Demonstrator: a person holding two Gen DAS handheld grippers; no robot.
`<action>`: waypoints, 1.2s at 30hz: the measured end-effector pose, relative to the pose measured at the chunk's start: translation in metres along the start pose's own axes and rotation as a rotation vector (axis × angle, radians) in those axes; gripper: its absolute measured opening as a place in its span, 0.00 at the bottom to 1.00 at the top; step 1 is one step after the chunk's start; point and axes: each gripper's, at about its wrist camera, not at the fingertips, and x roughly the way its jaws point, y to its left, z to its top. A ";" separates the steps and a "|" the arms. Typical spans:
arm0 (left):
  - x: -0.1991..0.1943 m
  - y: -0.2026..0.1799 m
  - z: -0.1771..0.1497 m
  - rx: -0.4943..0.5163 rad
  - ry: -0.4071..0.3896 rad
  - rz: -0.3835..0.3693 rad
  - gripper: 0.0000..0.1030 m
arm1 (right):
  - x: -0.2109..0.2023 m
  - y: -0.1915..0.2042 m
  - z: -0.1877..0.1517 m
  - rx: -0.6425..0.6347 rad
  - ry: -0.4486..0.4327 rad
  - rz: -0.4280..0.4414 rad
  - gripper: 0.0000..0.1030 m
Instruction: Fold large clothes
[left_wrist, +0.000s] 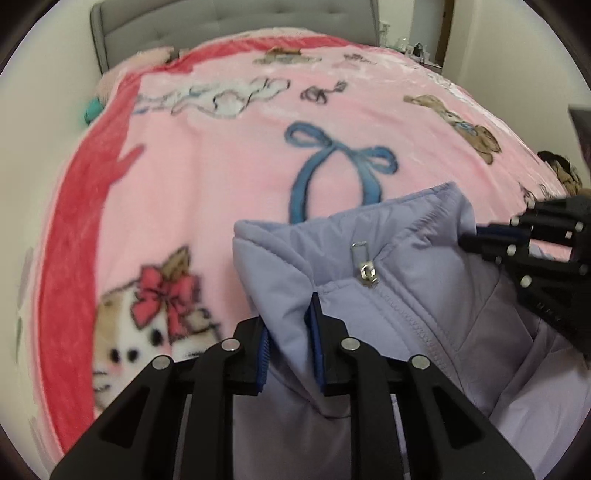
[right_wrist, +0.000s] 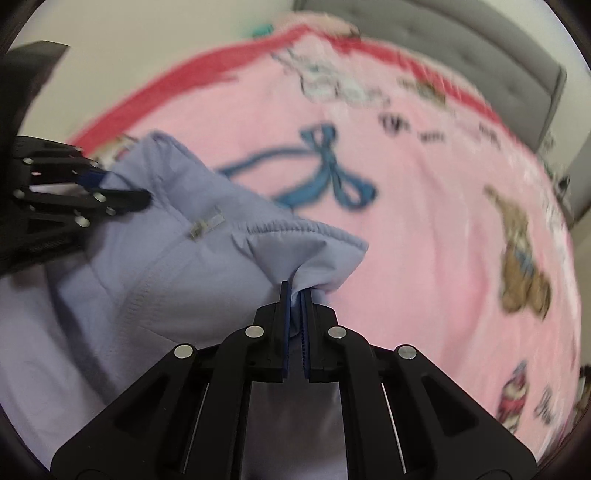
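Jacket hangs lengthwise, collar toward headboard.

Lavender quilted puffer jacket with silver zipper pull, over pink fleece blanket printed with blue ribbon bow, brown bears, red border; grey tufted headboard behind.
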 end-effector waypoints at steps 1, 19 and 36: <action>0.002 0.005 -0.002 -0.022 0.004 -0.025 0.21 | 0.004 -0.001 -0.002 0.010 0.010 0.003 0.05; -0.038 0.030 -0.065 0.147 0.091 0.036 0.74 | -0.046 -0.018 -0.048 -0.054 -0.021 0.126 0.21; -0.107 0.014 -0.106 0.123 -0.113 0.305 0.82 | -0.117 -0.017 -0.098 0.016 -0.298 -0.082 0.61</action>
